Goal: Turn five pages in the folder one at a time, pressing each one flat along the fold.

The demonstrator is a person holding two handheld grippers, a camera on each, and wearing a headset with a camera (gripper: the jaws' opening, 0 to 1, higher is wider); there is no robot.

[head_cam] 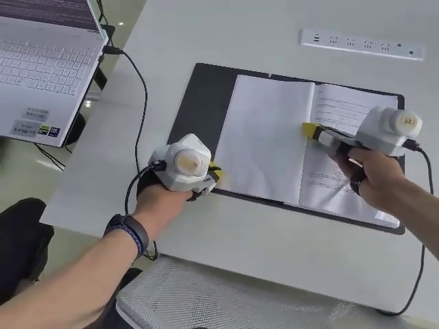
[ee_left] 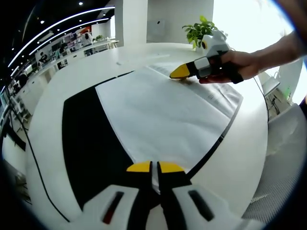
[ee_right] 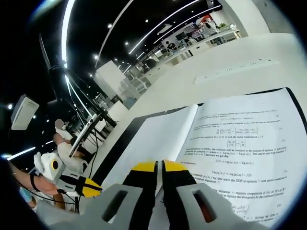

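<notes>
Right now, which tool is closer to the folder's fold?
Right. The right tool rests at the fold; the left tool sits at the near edge of the folder.

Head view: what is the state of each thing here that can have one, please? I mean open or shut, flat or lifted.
Black folder: open, lying on the white table.
Blank white page: lying on the left side of the fold.
Printed page: lying on the right side.
Left gripper: jaws shut, at the blank page's near edge.
Right gripper: jaws shut, yellow tips at the fold.
Silver laptop: lid open.
</notes>
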